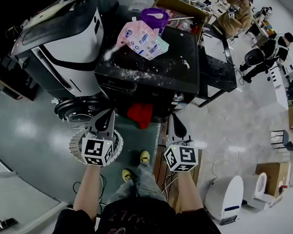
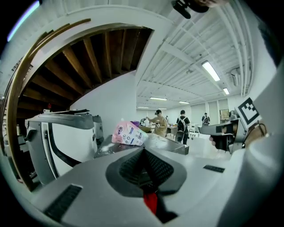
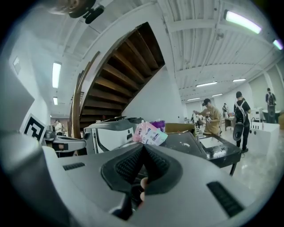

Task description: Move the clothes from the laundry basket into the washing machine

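Note:
A black washing machine (image 1: pixel 180 57) stands ahead in the head view, and a red cloth (image 1: pixel 141 115) hangs out of its front. The same red cloth (image 2: pixel 151 201) shows low in the left gripper view, beyond the jaws. A round white laundry basket (image 1: pixel 76 150) sits on the floor, partly hidden under my left gripper (image 1: pixel 109 112). That gripper is shut with nothing in it, just left of the cloth. My right gripper (image 1: pixel 173 119) is also shut and holds nothing, just right of the cloth. In both gripper views the jaws (image 2: pixel 144 150) (image 3: pixel 144 148) meet and point level at the machine's top.
A pink detergent bag (image 1: pixel 140 38) and a purple tub (image 1: pixel 154 16) sit on the machine's top. A white and black machine (image 1: pixel 62 47) stands to the left, a black table (image 1: pixel 219 69) to the right. White appliances (image 1: pixel 225 197) and a cardboard box (image 1: pixel 275 175) are on the floor right. People (image 1: pixel 238 16) work behind.

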`<state>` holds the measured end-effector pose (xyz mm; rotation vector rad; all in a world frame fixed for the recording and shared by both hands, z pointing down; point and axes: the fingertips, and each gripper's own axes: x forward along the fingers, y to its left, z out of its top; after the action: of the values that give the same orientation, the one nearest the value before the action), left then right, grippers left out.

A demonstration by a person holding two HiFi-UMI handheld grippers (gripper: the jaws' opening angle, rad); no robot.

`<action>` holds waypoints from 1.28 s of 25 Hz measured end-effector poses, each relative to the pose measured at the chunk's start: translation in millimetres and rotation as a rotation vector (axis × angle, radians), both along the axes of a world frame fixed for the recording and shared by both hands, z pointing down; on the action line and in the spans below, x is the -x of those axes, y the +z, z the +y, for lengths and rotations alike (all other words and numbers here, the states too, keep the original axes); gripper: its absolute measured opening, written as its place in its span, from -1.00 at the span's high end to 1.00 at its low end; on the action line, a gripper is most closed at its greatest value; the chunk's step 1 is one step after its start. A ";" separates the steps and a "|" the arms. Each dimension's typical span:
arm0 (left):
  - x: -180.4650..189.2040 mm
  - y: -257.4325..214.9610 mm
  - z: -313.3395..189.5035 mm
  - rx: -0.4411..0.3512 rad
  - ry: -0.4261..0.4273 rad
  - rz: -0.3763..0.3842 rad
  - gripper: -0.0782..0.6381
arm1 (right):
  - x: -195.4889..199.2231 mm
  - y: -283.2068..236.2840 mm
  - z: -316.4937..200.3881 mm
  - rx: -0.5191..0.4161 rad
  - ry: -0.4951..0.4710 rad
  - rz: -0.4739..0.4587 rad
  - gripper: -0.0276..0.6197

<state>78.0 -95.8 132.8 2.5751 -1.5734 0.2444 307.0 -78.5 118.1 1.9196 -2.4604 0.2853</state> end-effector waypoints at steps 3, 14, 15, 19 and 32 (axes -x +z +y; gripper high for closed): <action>5.2 -21.5 12.8 -0.017 0.005 0.008 0.75 | 4.5 -19.0 13.7 -0.012 -0.013 0.007 0.91; 26.7 -73.7 43.4 -0.076 0.000 -0.011 0.75 | -6.9 -50.5 49.1 0.008 0.007 -0.016 0.91; 29.2 -75.7 46.0 -0.078 -0.007 -0.005 0.75 | -9.0 -52.0 52.0 0.007 0.009 -0.009 0.91; 34.4 -86.5 53.1 -0.102 -0.006 -0.002 0.75 | -15.5 -61.7 60.4 0.000 0.022 0.018 0.91; 48.1 -118.8 63.0 -0.168 -0.035 0.019 0.75 | -14.6 -93.1 68.3 -0.057 0.025 0.007 0.91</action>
<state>30.0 -32.8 14.0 2.6606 -1.6990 0.0869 321.6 -10.3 25.0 1.9711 -2.4681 0.2111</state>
